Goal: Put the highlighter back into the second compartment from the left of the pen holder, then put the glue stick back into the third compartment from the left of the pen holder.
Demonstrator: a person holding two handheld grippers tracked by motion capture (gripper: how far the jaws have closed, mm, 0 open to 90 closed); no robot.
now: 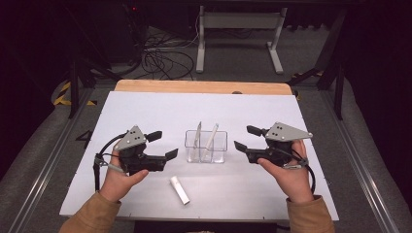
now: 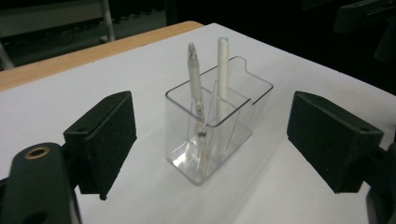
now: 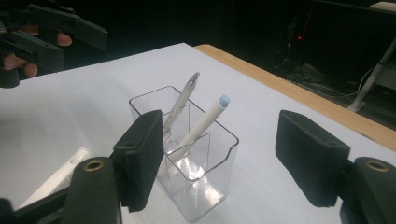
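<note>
A clear two-compartment holder (image 1: 222, 145) stands at the table's middle. A silvery see-through pen (image 1: 197, 135) leans in one compartment and a white pen (image 1: 212, 137) in the other. A white capped marker (image 1: 180, 190) lies flat on the table in front of the holder. My left gripper (image 1: 163, 145) hovers left of the holder, open and with nothing in it. My right gripper (image 1: 244, 138) hovers right of it, also open and with nothing in it. In the left gripper view the holder (image 2: 245, 123) sits between the spread jaws, farther off. In the right gripper view the holder (image 3: 219, 175) is close ahead, partly behind the left jaw.
The white table top (image 1: 145, 111) has a wooden strip (image 1: 204, 87) along its far edge. Beyond it are a white desk frame (image 1: 238, 34) and cables (image 1: 163, 60) on the floor. The marker (image 3: 60, 175) shows at the lower left of the right gripper view.
</note>
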